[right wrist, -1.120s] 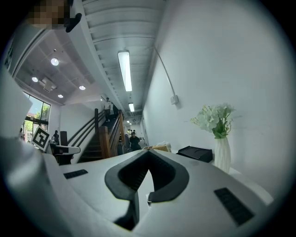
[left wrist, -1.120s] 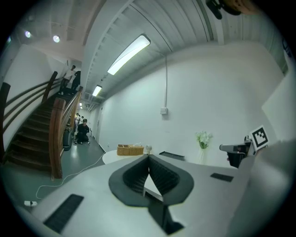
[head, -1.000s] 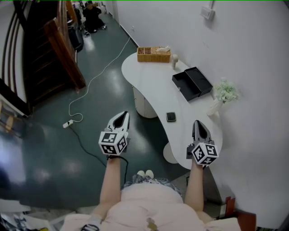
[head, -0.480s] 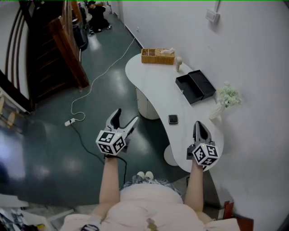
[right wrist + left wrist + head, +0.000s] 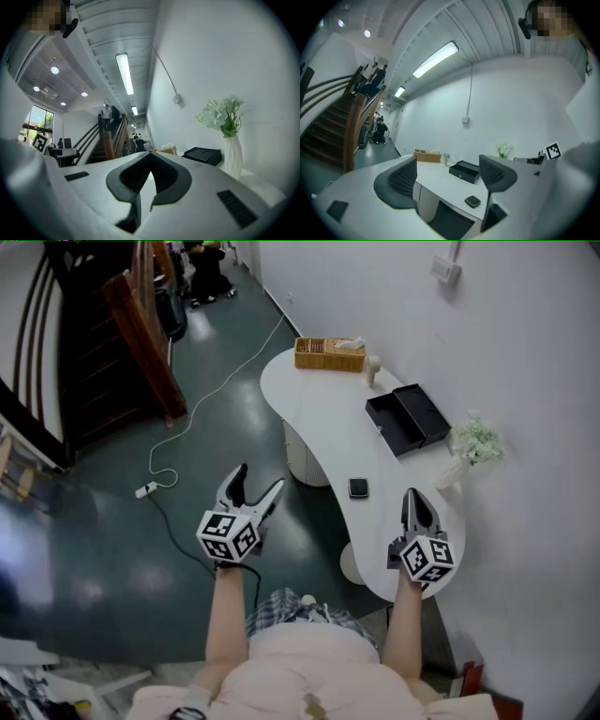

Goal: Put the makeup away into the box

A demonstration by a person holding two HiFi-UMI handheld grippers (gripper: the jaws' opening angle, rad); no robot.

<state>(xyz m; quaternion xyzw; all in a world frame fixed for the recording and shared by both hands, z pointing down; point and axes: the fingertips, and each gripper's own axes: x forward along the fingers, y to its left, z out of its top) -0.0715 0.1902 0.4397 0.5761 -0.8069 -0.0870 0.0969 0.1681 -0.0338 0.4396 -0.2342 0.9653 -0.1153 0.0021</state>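
Observation:
A small dark makeup compact (image 5: 358, 487) lies on the white curved table (image 5: 319, 418), just ahead of me; the left gripper view has the compact (image 5: 472, 201) low between the fingers but far off. Further along stands the black box (image 5: 405, 418), lid open; the box (image 5: 464, 171) also shows beyond the left jaws. My left gripper (image 5: 258, 482) hangs over the floor left of the table. Its jaws have just been opening and stand wide with nothing between them. My right gripper (image 5: 417, 495) hovers over the table's near end, shut and empty, with the box (image 5: 202, 155) off to its right.
A wicker basket (image 5: 328, 354) and a small white object (image 5: 373, 367) sit at the table's far end. A white vase of flowers (image 5: 473, 446) stands by the wall, close to my right gripper. A cable (image 5: 164, 460) runs across the green floor; stairs (image 5: 103, 343) rise at left.
The left gripper's jaws went from shut to wide open. Both hands stayed about where they were.

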